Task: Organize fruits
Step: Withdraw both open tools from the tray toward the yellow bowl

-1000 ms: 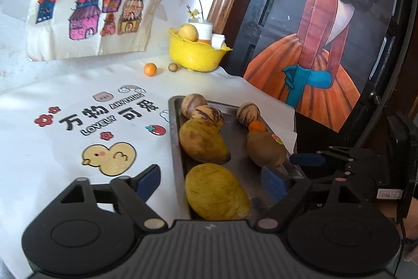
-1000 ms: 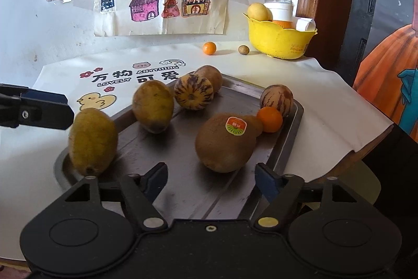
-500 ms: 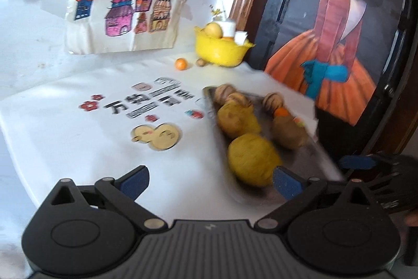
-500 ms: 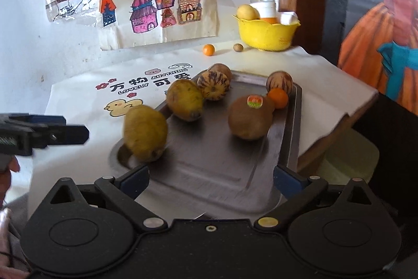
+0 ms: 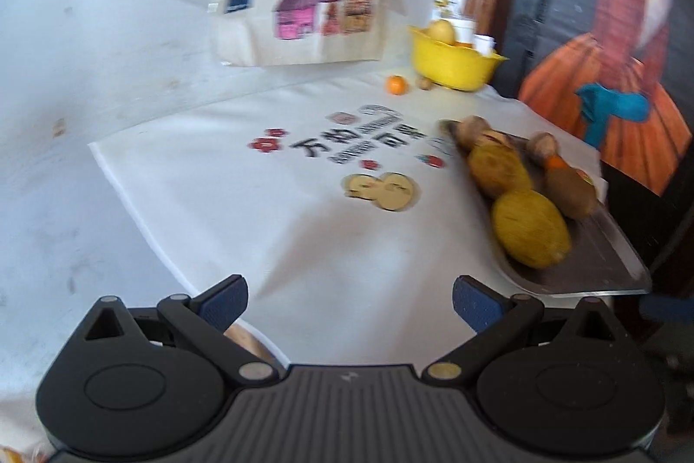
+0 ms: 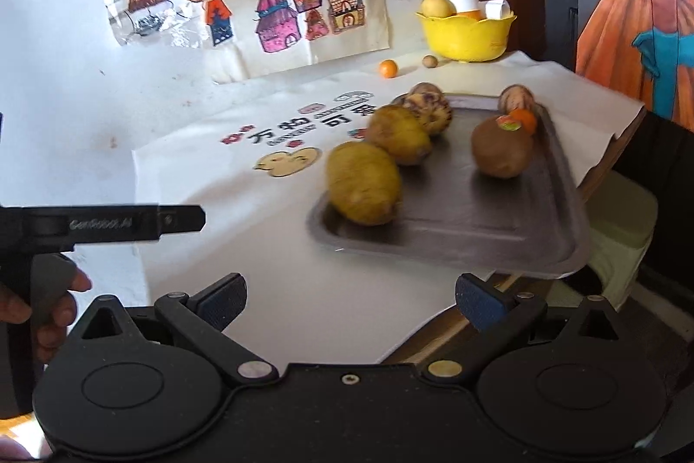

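Observation:
A grey metal tray [image 6: 499, 228] [image 5: 607, 259] lies on the white printed cloth at the table's right side. On it sit two yellow-green mangoes [image 6: 362, 183] [image 5: 529, 228], a brown fruit with a sticker [image 6: 501, 148] [image 5: 570, 189], striped round fruits [image 6: 427, 107] and a small orange [image 6: 522, 118]. My left gripper [image 5: 349, 300] is open over bare cloth, left of the tray, nothing between its fingers. My right gripper [image 6: 351, 300] is open too, short of the tray's near edge. The left gripper's dark body [image 6: 104, 222] shows at the left of the right wrist view, held by a hand [image 6: 52, 307].
A yellow bowl [image 6: 466, 35] [image 5: 453, 59] with a pale fruit and a white cup stands at the back right. A small orange [image 6: 387, 68] and a brown nut-like ball [image 6: 429, 61] lie before it. Drawings hang on the white wall. The table edge drops off at the right.
Both grippers have pulled back from the tray and opened wider. The left one swung left over the bare cloth. The fruits on the tray stay where they were.

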Action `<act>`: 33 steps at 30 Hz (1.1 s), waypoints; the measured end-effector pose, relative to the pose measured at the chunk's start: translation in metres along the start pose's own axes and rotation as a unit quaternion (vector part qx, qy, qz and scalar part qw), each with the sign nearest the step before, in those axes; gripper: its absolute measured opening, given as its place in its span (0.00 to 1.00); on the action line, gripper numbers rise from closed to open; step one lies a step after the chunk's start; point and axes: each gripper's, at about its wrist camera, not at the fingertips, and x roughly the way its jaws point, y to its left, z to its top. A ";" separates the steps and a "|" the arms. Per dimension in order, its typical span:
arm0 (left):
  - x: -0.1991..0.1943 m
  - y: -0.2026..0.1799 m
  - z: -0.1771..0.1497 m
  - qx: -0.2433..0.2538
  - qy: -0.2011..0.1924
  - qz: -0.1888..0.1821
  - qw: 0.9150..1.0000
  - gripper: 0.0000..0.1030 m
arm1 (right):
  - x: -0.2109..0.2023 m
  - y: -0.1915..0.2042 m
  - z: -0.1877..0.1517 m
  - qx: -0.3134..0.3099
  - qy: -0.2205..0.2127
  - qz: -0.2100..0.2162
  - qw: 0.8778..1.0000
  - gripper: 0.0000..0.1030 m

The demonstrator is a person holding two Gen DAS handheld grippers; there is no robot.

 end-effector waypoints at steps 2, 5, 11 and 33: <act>-0.002 0.009 0.001 -0.010 -0.003 0.009 1.000 1.00 | 0.001 0.007 -0.002 0.006 -0.002 0.006 1.000 0.99; -0.005 0.022 0.003 -0.025 -0.006 0.023 0.999 1.00 | 0.004 0.016 -0.002 0.008 0.000 0.011 1.000 0.99; -0.002 0.043 0.011 -0.052 -0.013 0.054 0.997 1.00 | 0.011 0.026 0.010 -0.010 0.001 0.029 1.000 0.99; 0.028 0.044 0.088 -0.029 -0.069 0.104 0.992 1.00 | 0.059 0.000 0.133 -0.016 0.026 0.078 0.997 0.99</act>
